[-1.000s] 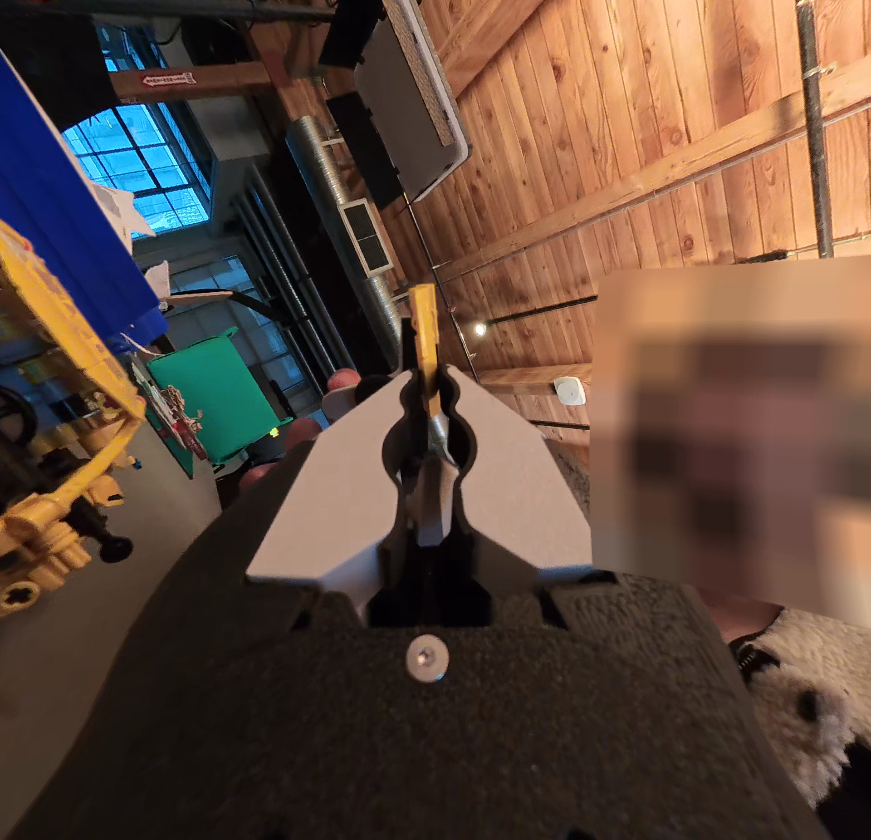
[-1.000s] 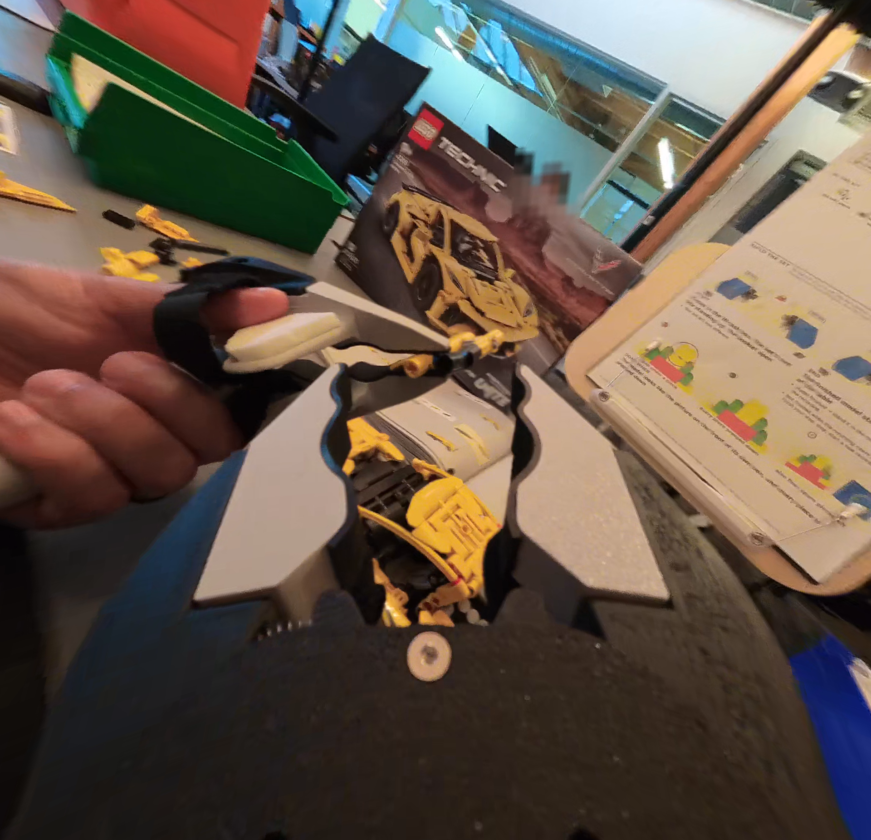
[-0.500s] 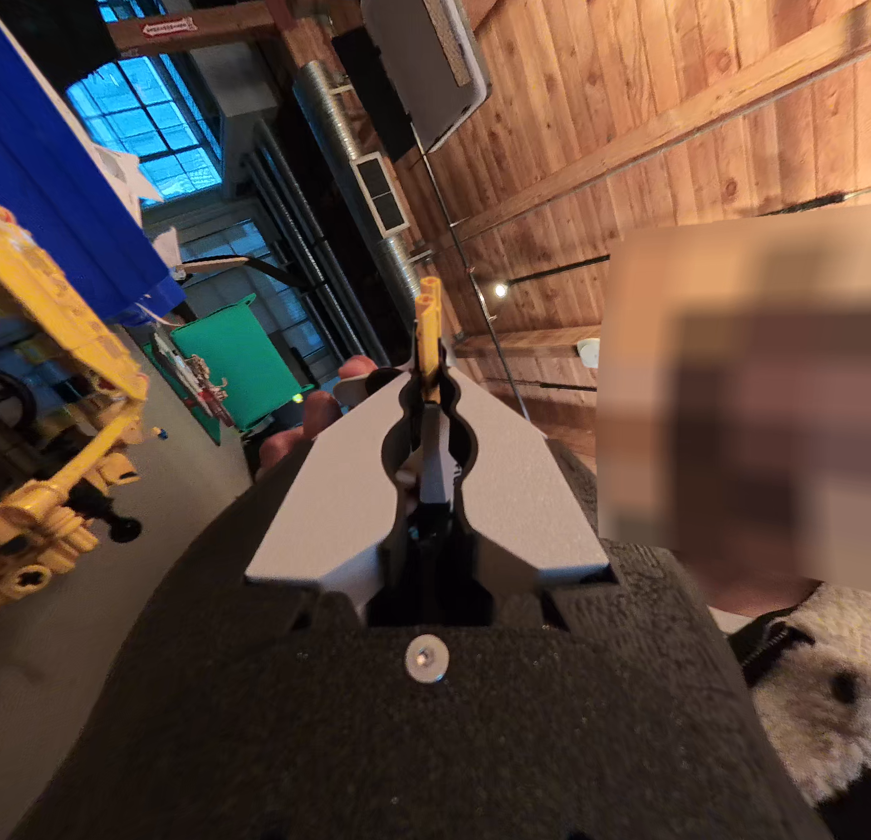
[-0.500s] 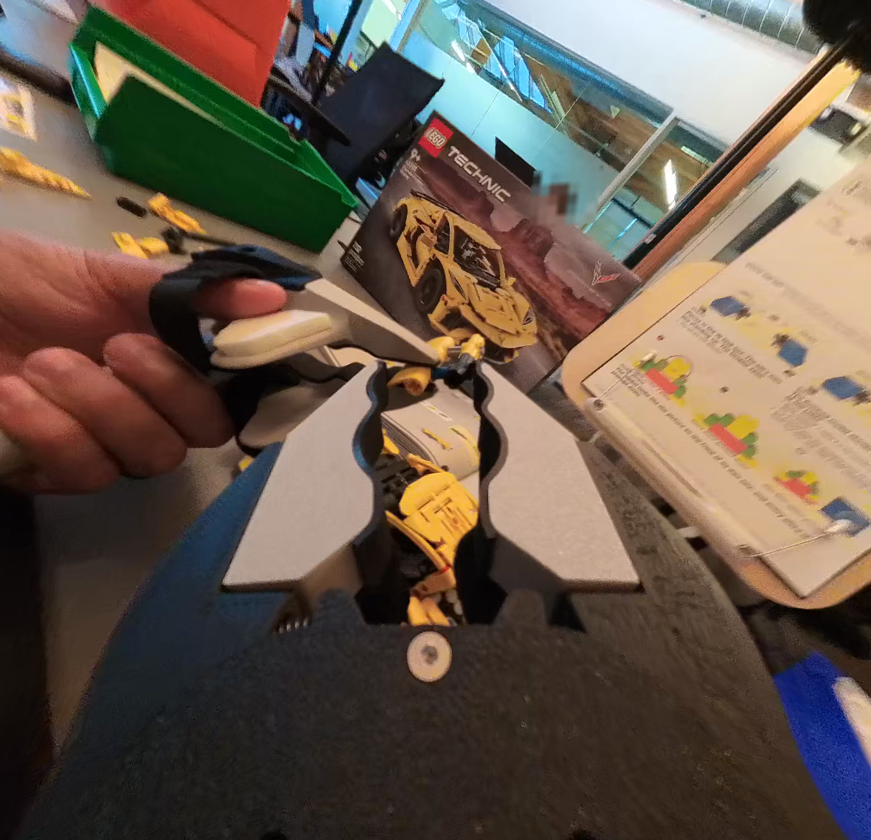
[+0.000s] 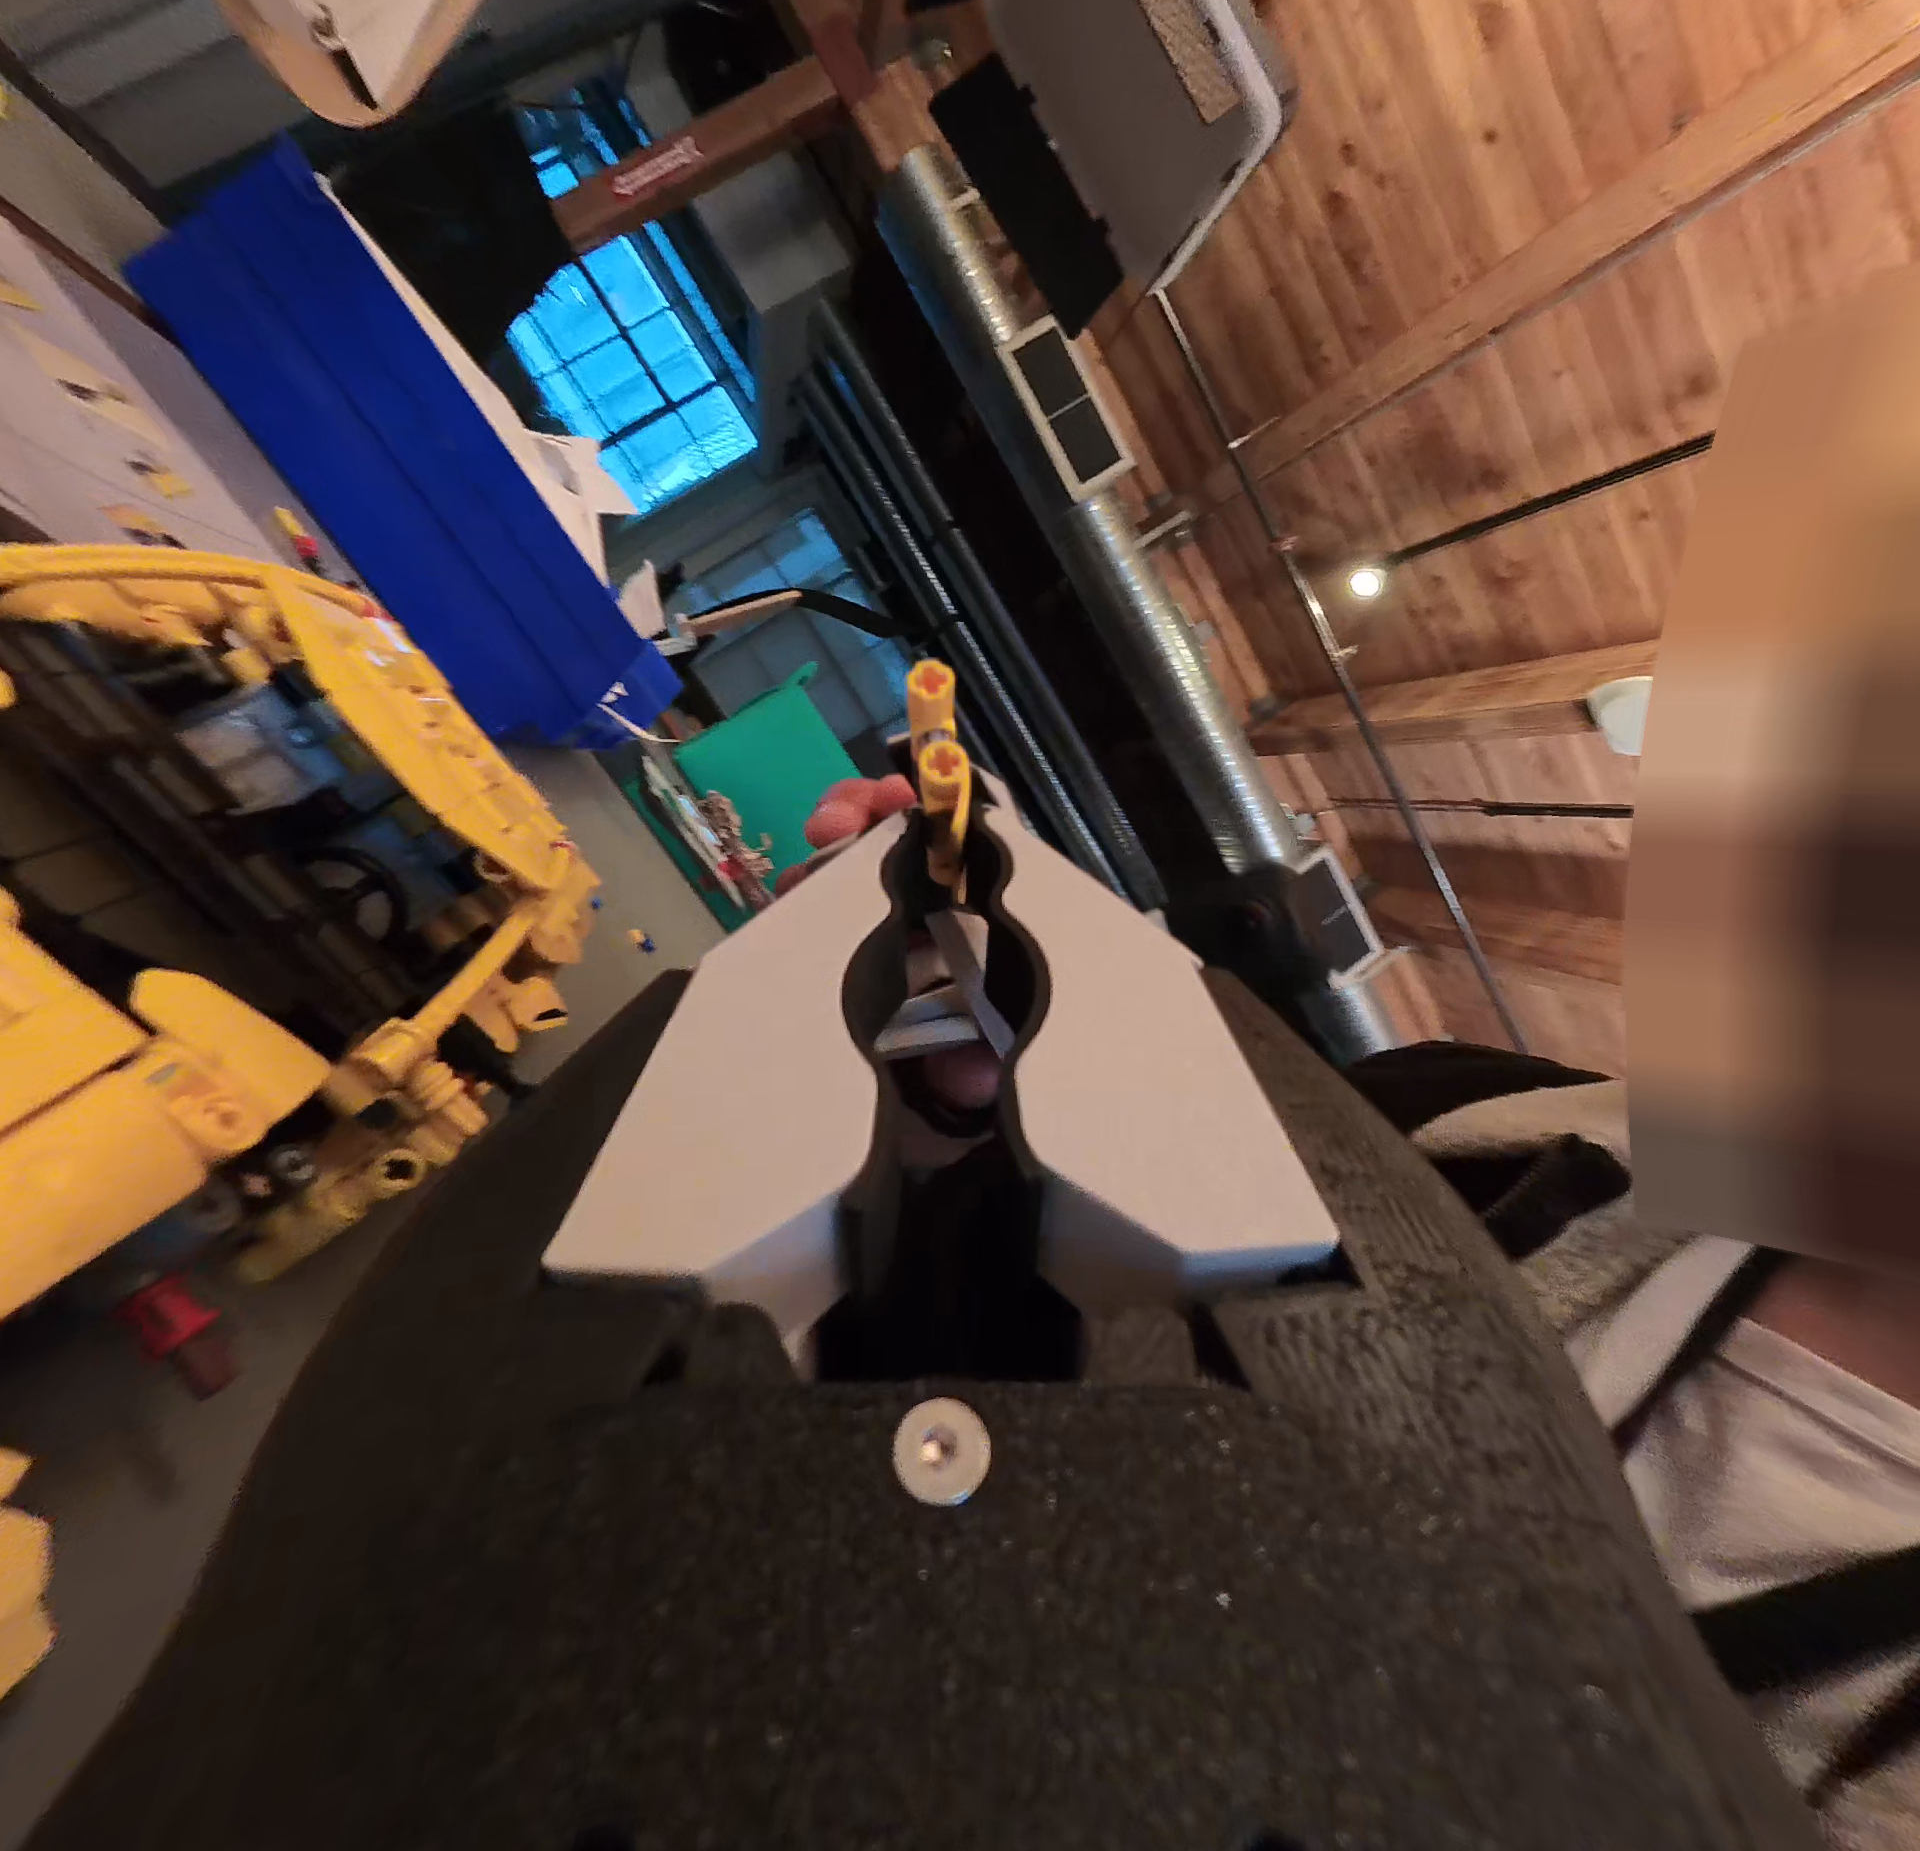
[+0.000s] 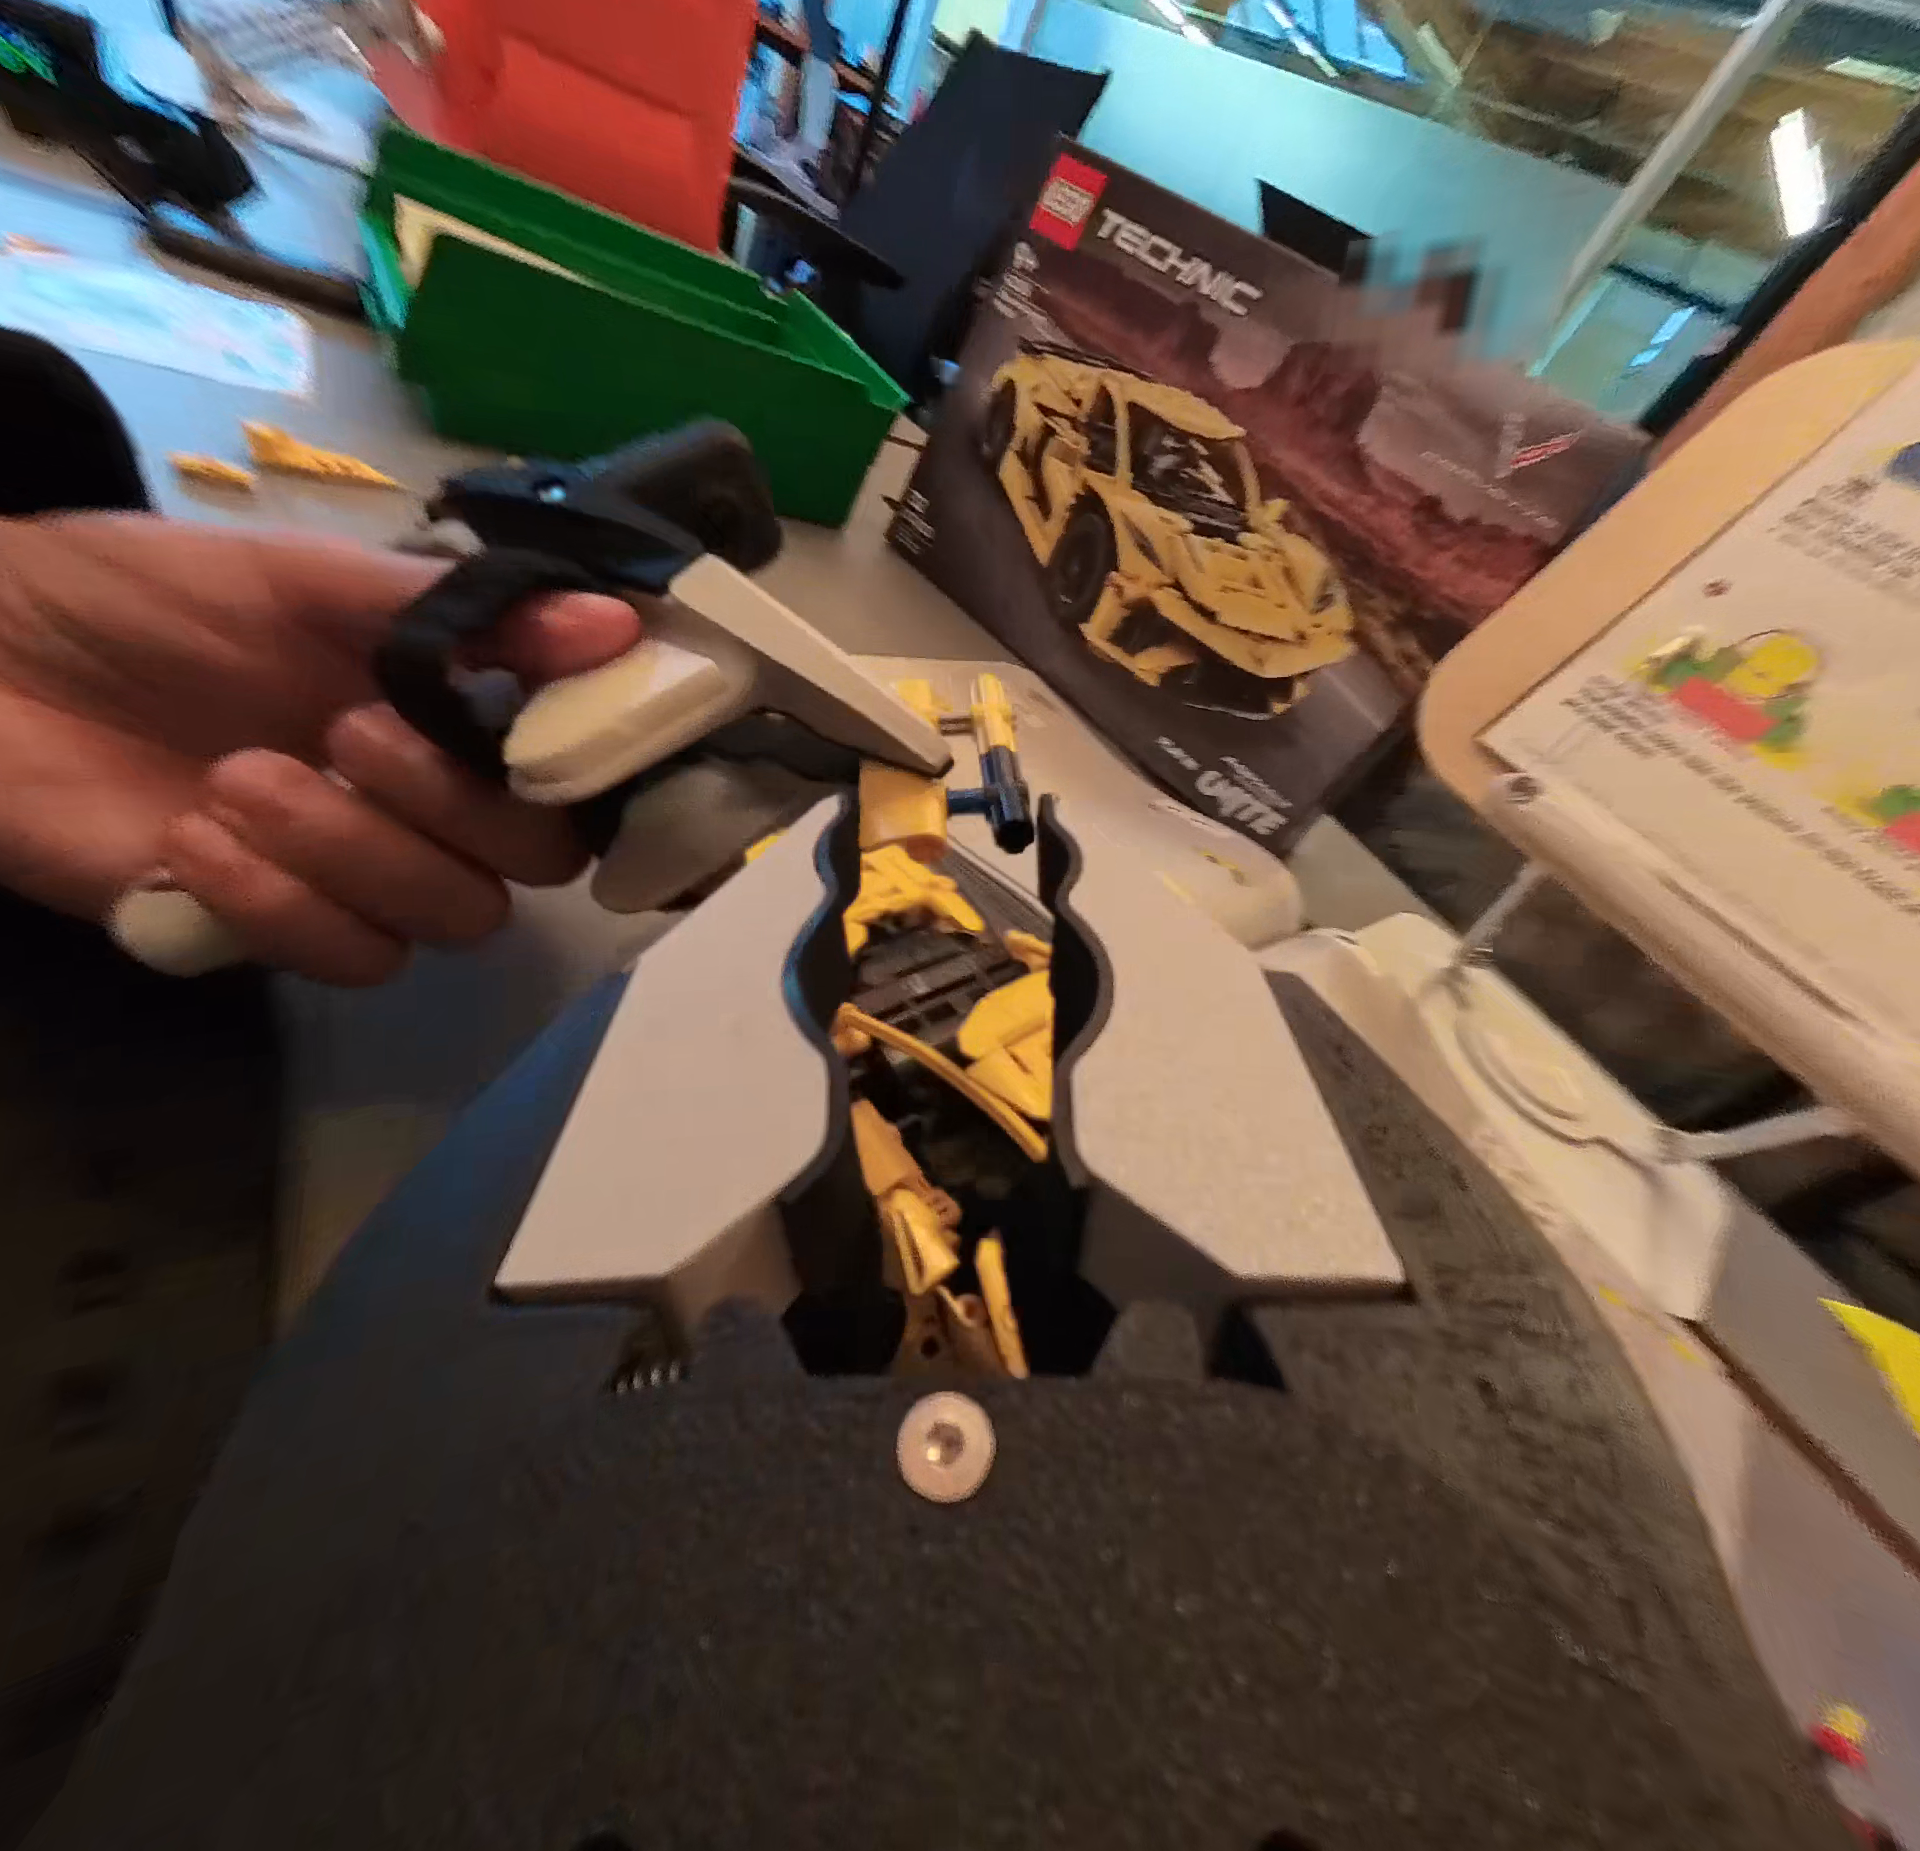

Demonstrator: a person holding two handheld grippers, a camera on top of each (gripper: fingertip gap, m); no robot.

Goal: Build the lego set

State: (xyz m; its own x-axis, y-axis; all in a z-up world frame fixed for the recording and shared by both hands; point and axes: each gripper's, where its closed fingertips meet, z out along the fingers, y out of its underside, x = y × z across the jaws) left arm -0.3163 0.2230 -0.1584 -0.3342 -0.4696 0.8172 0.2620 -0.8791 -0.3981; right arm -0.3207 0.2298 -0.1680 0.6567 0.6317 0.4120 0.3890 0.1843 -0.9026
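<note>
Left wrist view. The left gripper (image 5: 943, 845), grey-fingered on a black textured body, is seen clenched at its tips on a small yellow lego connector piece with cross-shaped holes (image 5: 938, 762), which projects past the fingertips into open air. A partly built yellow and black lego car (image 5: 260, 866) is seen at the left edge, on a grey table (image 5: 94, 1489), well apart from the tips. A blue bin (image 5: 395, 451) and a wooden plank ceiling (image 5: 1558, 243) lie beyond.

Right wrist view. The right gripper (image 6: 940, 825) is held with its jaws parted and nothing pinched; through the gap the yellow and black car (image 6: 966, 1022) is seen below. The left gripper (image 6: 914, 752) enters from the left, held by a hand (image 6: 260, 741), its tip closed on a yellow piece (image 6: 899, 809) joined to a blue and black pin assembly (image 6: 992, 773), just beyond the right gripper's fingertips. Only here are shown a dark printed set box (image 6: 1247, 513), a green plastic bin (image 6: 623, 347), loose yellow parts (image 6: 301, 461) on the table, and an instruction sheet on a wooden board (image 6: 1714, 658) crowding the right edge.
</note>
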